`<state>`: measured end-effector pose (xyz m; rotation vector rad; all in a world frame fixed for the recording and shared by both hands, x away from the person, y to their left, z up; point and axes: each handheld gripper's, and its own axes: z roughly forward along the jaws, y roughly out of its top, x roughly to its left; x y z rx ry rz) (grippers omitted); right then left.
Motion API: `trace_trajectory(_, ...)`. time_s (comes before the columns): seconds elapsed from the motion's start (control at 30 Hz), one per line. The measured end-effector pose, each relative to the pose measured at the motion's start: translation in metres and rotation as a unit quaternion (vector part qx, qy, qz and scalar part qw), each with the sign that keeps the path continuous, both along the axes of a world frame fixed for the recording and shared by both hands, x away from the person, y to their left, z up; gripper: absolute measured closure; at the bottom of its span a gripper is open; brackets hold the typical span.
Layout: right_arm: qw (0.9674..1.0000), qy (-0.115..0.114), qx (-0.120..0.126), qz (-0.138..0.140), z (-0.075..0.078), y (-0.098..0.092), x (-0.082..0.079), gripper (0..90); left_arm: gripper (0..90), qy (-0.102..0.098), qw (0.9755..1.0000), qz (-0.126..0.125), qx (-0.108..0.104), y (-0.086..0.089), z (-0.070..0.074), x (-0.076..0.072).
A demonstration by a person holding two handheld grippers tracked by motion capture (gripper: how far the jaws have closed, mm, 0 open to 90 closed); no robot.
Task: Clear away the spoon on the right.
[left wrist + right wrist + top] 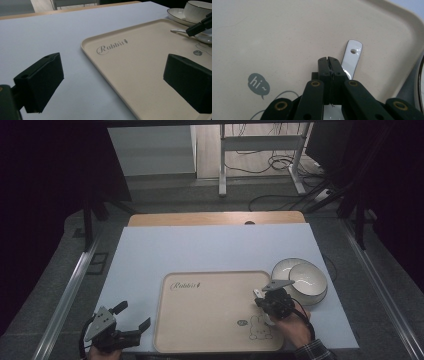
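right gripper has its jaws pinched together on the white spoon, which lies on the tray near its right edge, beside the bowl; left gripper stands wide open off the tray's left edge

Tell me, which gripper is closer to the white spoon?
The right gripper: its jaws are shut on the white spoon over the tray. The left gripper waits open, off the tray's left edge.
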<state>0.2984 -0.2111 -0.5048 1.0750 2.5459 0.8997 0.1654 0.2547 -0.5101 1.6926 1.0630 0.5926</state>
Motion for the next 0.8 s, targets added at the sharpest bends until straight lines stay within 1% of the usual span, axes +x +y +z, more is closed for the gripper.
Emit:
trace_trajectory(0.1,1.0,-0.005,-0.002,-0.003,-0.0004,-0.0007,0.001,89.6,2.7,0.0,1.0,0.001,-0.001,0.0008,0.0,-0.0001)
trace_trajectory(0.37,0.9998,-0.006,0.002,-0.017,-0.0015,-0.006,0.0046,89.6,2.7,0.0,1.0,0.001,-0.001,0.0006,-0.0001,0.0001)
trace_trajectory(0.8,0.9996,-0.011,0.003,-0.026,-0.0014,-0.0092,0.0057,89.4,2.7,0.0,1.0,0.0,-0.001,0.0005,-0.0003,0.0003)
